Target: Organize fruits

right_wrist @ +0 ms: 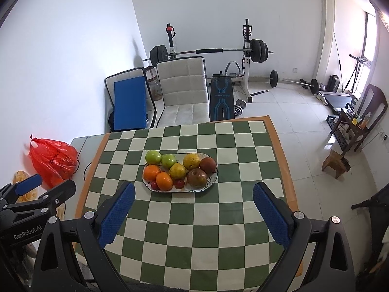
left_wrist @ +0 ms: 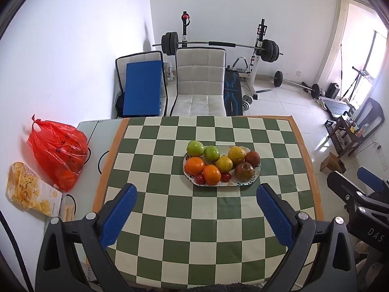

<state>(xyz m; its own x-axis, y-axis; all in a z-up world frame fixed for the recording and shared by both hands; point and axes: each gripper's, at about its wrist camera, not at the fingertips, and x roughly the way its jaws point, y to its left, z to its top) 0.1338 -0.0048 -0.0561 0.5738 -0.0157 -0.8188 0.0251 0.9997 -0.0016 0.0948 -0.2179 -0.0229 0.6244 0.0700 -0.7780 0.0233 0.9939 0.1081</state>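
Note:
An oval white plate (left_wrist: 252, 181) (right_wrist: 209, 181) sits mid-table on the green checked cloth. It holds two green apples (left_wrist: 195, 148) (right_wrist: 153, 157), two oranges (left_wrist: 194, 165) (right_wrist: 151, 172), two yellow pears (left_wrist: 224, 163) (right_wrist: 177, 170), two red-brown apples (left_wrist: 243, 170) (right_wrist: 197, 177) and small red fruits (left_wrist: 200, 179) (right_wrist: 180, 183). My left gripper (left_wrist: 196, 215) is open and empty, above the cloth in front of the plate. My right gripper (right_wrist: 194, 213) is open and empty, likewise in front of the plate.
A red plastic bag (left_wrist: 58, 150) (right_wrist: 52, 161) with oranges and a packet of yellow snacks (left_wrist: 31, 191) lie on the table's left. A white chair (left_wrist: 199, 82) (right_wrist: 183, 90) stands behind the table. Weight equipment (left_wrist: 218, 46) stands by the far wall.

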